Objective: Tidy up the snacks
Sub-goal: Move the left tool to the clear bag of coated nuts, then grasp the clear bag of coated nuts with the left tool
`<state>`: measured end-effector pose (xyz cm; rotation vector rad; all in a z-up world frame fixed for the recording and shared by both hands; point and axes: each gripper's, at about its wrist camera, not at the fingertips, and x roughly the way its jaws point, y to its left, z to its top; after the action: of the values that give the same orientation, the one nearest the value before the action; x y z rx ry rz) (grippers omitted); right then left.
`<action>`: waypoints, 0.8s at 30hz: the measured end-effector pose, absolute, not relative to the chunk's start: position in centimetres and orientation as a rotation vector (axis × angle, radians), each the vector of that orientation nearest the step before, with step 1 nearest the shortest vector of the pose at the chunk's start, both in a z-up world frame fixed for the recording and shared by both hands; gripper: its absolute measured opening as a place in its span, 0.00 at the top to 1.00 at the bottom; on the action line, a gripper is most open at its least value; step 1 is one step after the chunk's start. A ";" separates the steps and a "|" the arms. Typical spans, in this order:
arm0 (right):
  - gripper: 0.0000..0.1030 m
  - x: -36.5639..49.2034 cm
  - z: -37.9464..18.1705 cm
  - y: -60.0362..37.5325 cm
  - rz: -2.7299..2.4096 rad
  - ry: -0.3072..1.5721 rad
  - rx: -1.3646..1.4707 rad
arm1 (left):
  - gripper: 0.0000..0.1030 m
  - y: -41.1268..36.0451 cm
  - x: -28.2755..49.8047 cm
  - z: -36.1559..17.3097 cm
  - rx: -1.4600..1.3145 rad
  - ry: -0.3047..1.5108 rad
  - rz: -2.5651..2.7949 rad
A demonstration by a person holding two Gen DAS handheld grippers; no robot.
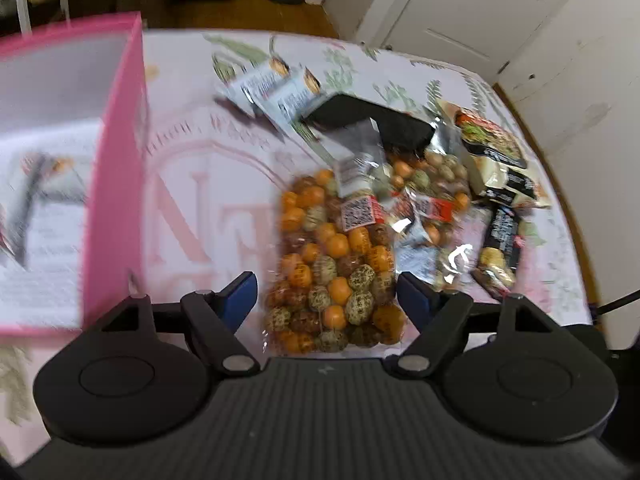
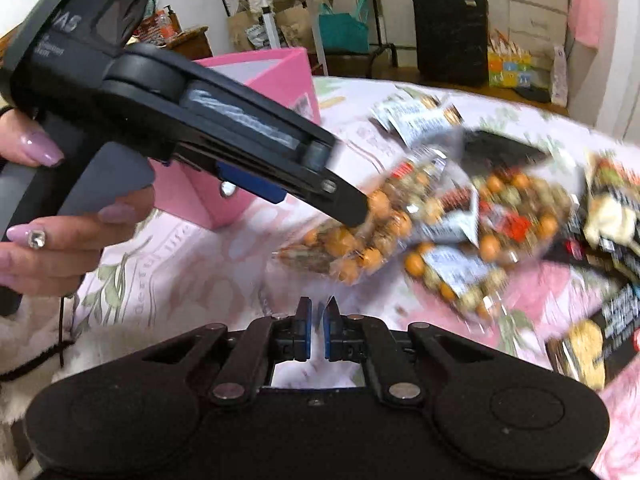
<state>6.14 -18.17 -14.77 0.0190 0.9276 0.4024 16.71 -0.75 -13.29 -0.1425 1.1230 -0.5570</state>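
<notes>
Your surface (image 1: 224, 128), under a pale cloth with pink lettering and green leaf print, fills most of both views. A pink box (image 1: 116, 168) stands open at the upper left of the left wrist view, with a few flat packets already lying inside, so it looks like the place you are sorting snacks into.

To the right of the box, the loose snacks lie in a heap across the centre and right of the frame, probably waiting to be picked one at a time. The largest is a clear bag of orange and speckled coated nuts (image 1: 332, 276). Its long axis runs from the bottom centre of the frame up toward the pile, with its near end pointing at you.

Your left gripper (image 1: 328, 296) hangs over that near end, fingers apart with the bag between them and not pressing it, seemingly lined up to grasp it.

Your right gripper (image 2: 318, 316), at the lower centre of its own view, has its fingers together and holds nothing.
</notes>
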 end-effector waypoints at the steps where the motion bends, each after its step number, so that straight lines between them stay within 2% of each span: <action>1: 0.93 6.0 -15.2 -19.0 0.391 0.937 0.058 | 0.23 -0.7 16.6 -14.0 -0.181 1.143 -0.561; 4: 0.92 5.5 -16.0 -20.9 0.382 0.959 0.133 | 0.20 -0.6 16.6 -15.3 -0.271 1.190 -0.571; 8: 0.91 4.9 -15.7 -21.1 0.396 0.938 0.082 | 0.15 -0.6 16.6 -15.9 -0.320 1.184 -0.551; 10: 0.87 5.2 -15.6 -20.7 0.400 0.947 0.041 | 0.15 -0.6 16.6 -16.4 -0.333 1.193 -0.552; 11: 0.80 5.3 -15.7 -20.4 0.399 0.954 0.009 | 0.15 -0.6 16.6 -16.5 -0.332 1.197 -0.556; 13: 0.74 5.3 -15.7 -19.9 0.373 0.947 -0.068 | 0.15 -0.8 16.6 -16.7 -0.328 1.210 -0.562; 15: 0.52 5.5 -15.2 -19.8 0.360 0.924 -0.109 | 0.15 -1.0 16.7 -16.8 -0.325 1.215 -0.558; 16: 0.47 5.6 -14.9 -19.6 0.375 0.914 -0.111 | 0.15 -1.1 16.7 -16.8 -0.320 1.215 -0.554; 18: 0.31 5.9 -14.7 -19.3 0.410 0.915 -0.097 | 0.15 -1.2 16.7 -16.8 -0.309 1.214 -0.551; 20: 0.25 6.2 -14.7 -18.6 0.427 0.899 -0.122 | 0.15 -1.4 16.7 -16.9 -0.310 1.220 -0.550; 21: 0.17 6.4 -14.8 -18.2 0.418 0.884 -0.149 | 0.15 -1.4 16.8 -17.0 -0.317 1.224 -0.548; 22: 0.13 6.8 -15.0 -17.7 0.396 0.867 -0.182 | 0.14 -1.4 16.9 -17.2 -0.323 1.233 -0.548; 24: 0.12 7.7 -15.3 -17.0 0.361 0.863 -0.226 | 0.13 -1.4 17.0 -17.6 -0.335 1.255 -0.546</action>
<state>7.75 -17.04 -15.27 -0.2259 0.8627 0.3606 17.03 -1.40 -17.63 -0.3354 1.2553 -0.5462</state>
